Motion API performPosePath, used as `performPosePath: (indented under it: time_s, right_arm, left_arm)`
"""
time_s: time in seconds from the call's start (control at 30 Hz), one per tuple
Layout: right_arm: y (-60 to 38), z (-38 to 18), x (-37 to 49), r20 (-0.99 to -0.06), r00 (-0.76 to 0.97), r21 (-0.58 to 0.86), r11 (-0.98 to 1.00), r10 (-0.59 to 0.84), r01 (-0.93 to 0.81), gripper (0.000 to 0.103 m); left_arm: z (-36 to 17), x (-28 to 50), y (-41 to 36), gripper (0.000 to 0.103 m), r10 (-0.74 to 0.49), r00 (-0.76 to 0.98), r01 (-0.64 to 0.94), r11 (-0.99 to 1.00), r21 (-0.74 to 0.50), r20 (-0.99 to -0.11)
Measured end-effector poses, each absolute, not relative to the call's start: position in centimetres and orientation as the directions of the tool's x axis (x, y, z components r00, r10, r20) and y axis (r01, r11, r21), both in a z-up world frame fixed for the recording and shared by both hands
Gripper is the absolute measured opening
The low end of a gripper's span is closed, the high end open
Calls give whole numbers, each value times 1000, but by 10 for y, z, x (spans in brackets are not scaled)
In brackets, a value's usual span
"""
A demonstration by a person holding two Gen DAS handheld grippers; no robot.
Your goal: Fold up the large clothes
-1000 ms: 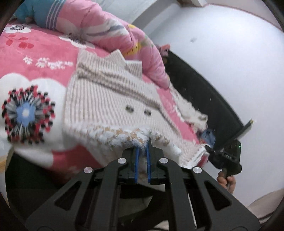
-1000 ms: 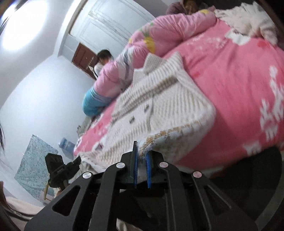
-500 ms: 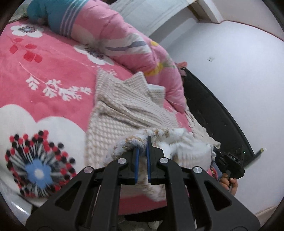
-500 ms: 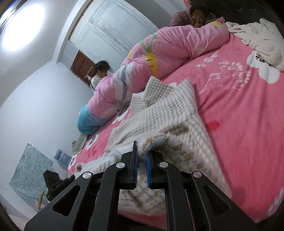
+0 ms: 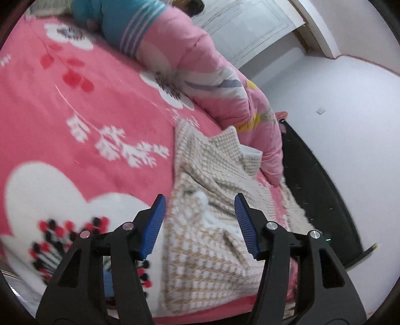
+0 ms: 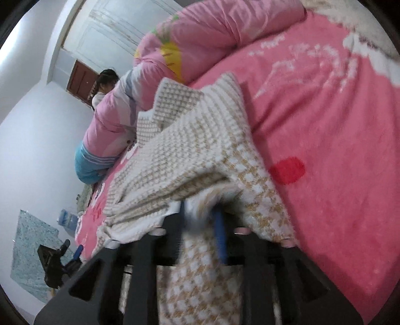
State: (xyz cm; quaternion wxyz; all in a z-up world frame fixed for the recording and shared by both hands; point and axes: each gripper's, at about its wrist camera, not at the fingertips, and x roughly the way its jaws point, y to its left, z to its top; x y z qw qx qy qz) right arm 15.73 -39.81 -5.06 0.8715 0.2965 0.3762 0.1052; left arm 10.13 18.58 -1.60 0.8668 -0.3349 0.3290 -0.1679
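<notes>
A cream and beige knit sweater (image 5: pixel 210 252) lies on the pink flowered bedspread (image 5: pixel 75 112), its lower half doubled over the upper half. My left gripper (image 5: pixel 200 222) hovers just above the folded edge. Its jaws are opening, and the blue pads (image 5: pixel 153 225) stand wide apart without touching the knit. In the right wrist view the sweater (image 6: pixel 190 150) drapes over my right gripper (image 6: pixel 201 225), which is blurred. Its jaws are opening too, with the fluffy hem lying loose between the pads (image 6: pixel 221 235). The left gripper (image 6: pixel 57 260) shows small at the lower left there.
A rolled pink quilt (image 5: pixel 212 75) lies along the far side of the bed, right behind the sweater's collar. A person (image 6: pixel 105 82) sits beyond it. A dark bed frame (image 5: pixel 320 200) borders the right side. Another cream garment (image 6: pixel 355 20) lies at the far corner.
Both grippers carried the hem forward over the sweater, doubling it up. Both then went from shut on the hem to open, and the hem dropped onto the knit.
</notes>
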Motion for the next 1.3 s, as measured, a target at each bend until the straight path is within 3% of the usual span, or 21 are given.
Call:
performPosePath:
  time_s: [0.1, 0.23, 0.3, 0.4, 0.47, 0.57, 0.77, 0.87, 0.9, 0.93, 1.13, 1.3]
  right_arm:
    - [-396, -27, 139, -579, 740, 546, 837, 343, 39, 49]
    - [-360, 8, 127, -553, 746, 482, 873, 372, -78, 49]
    - [-318, 14, 137, -578, 672, 458, 865, 464, -203, 49]
    - [-239, 5, 158, -685, 506, 374, 849, 525, -374, 49]
    - [-183, -7, 172, -753, 439, 284, 844, 490, -455, 49]
    - [-134, -24, 192, -788, 349, 281, 800, 508, -530, 49]
    - [-88, -58, 213, -869, 248, 220, 784, 427, -581, 49]
    - [-83, -61, 198, -885, 296, 124, 793, 360, -596, 29]
    - [-83, -59, 195, -884, 294, 124, 789, 362, -601, 14]
    - [-84, -55, 190, -883, 300, 117, 788, 361, -604, 9]
    - [-68, -14, 181, -818, 474, -30, 799, 325, -600, 8]
    - [-42, -69, 197, -846, 511, -213, 783, 152, -585, 8]
  left_arm:
    - [-11, 94, 171, 54, -476, 717, 94, 790, -606, -510]
    - [-17, 88, 126, 54, -362, 668, 136, 918, -372, -650]
    - [-28, 86, 100, 54, -243, 653, 141, 970, -199, -718]
    - [-45, 79, 87, 54, -124, 648, 128, 990, -53, -751]
    - [-54, 76, 91, 55, -120, 635, 102, 992, -72, -763]
    - [-61, 74, 111, 55, -177, 626, 62, 982, -178, -759]
    - [-62, 68, 120, 54, -199, 632, 83, 978, -190, -749]
    - [-63, 65, 121, 54, -211, 634, 95, 976, -196, -744]
    - [-63, 64, 121, 54, -216, 635, 99, 975, -199, -742]
    - [-64, 64, 121, 54, -221, 636, 101, 974, -204, -739]
    - [-63, 62, 121, 54, -229, 647, 114, 972, -205, -727]
    - [-59, 61, 124, 54, -221, 654, 88, 972, -218, -723]
